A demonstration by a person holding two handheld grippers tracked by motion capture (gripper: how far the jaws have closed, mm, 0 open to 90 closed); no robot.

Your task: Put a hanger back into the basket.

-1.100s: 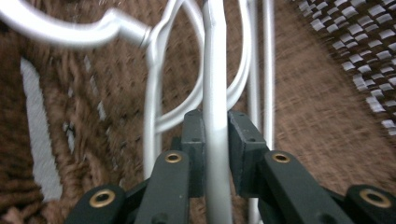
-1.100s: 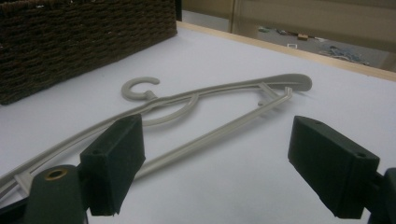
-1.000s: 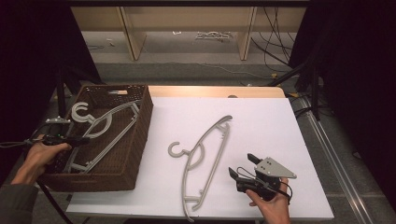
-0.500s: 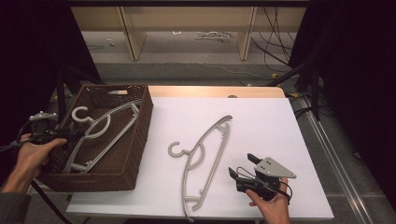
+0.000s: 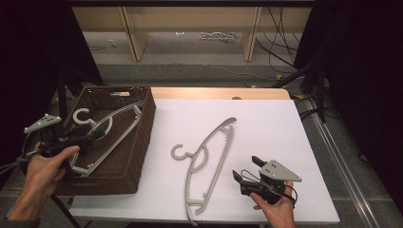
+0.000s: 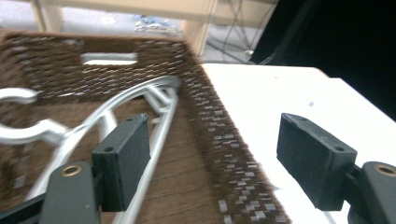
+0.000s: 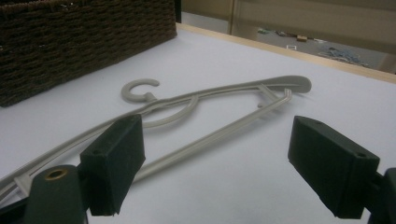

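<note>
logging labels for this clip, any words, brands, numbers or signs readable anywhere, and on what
None: no text can be read in any view.
The hanger in the basket, the wicker basket and the hanger on the table show no print.
The white table bears no marks that read as text.
The grey plate on the right claw is blank; the left claw shows no lettering.
The clutter on the far floor is too small to read.

Open white table (image 5: pixel 266 123) right of hanger (image 5: pixel 205 161), wicker basket wall (image 5: pixel 142 137) blocks the left
</note>
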